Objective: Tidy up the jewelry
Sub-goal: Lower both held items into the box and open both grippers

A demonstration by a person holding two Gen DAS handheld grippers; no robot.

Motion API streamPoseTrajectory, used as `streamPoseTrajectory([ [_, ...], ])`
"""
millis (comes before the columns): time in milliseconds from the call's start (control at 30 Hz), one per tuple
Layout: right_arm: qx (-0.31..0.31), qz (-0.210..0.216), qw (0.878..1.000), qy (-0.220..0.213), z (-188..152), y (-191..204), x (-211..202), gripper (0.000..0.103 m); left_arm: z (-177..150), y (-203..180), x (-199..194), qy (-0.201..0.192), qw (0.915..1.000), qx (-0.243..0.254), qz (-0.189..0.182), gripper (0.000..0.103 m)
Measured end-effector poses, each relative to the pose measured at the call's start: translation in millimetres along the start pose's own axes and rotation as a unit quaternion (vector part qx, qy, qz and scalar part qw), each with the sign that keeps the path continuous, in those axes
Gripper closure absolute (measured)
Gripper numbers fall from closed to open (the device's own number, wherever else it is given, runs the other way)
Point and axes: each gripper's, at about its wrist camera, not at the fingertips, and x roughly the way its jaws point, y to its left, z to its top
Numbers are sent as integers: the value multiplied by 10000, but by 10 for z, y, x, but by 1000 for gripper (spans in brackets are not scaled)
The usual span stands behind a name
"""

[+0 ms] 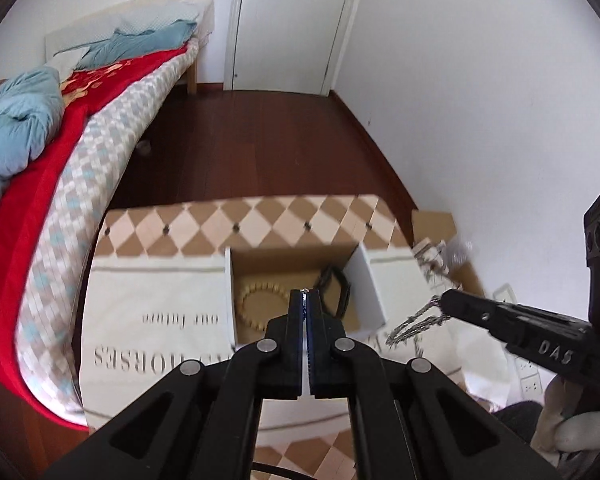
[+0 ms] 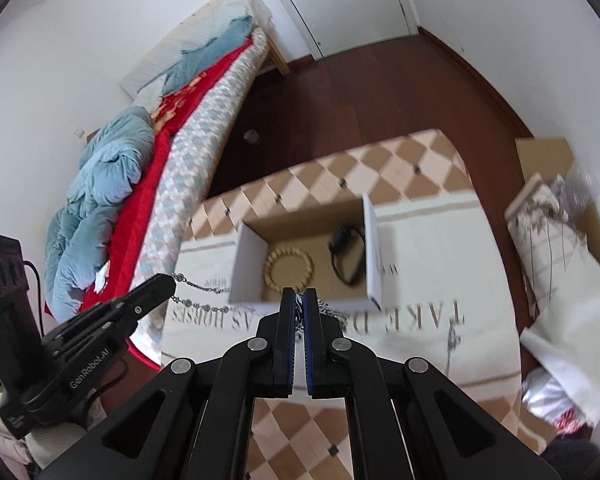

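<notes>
An open white cardboard box (image 1: 370,280) (image 2: 372,248) sits on a small table. Inside lie a wooden bead bracelet (image 1: 256,296) (image 2: 288,268) and a black band (image 1: 336,284) (image 2: 346,254). A silver chain (image 1: 414,322) (image 2: 200,294) hangs stretched between my two grippers, just in front of the box. My left gripper (image 1: 305,294) (image 2: 168,280) is shut on one end of the chain. My right gripper (image 2: 299,294) (image 1: 444,300) is shut on the other end.
The table wears a cream cloth with printed letters (image 1: 156,320) over a checked cover (image 1: 260,220). A bed with red and blue bedding (image 1: 40,140) stands at left. Cardboard and bags (image 2: 548,216) lie by the right wall. A white door (image 1: 292,20) is beyond.
</notes>
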Motion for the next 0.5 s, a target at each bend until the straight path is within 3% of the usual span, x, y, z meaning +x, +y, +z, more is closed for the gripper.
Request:
streamPoseTrajectory([
  [233, -185, -84, 9997, 111, 397, 123, 277, 99, 325, 189, 247, 103, 9997, -207, 2, 103],
  [500, -336, -273, 9974, 581, 693, 105, 872, 99, 310, 406, 797, 669, 9969, -417, -78, 103],
])
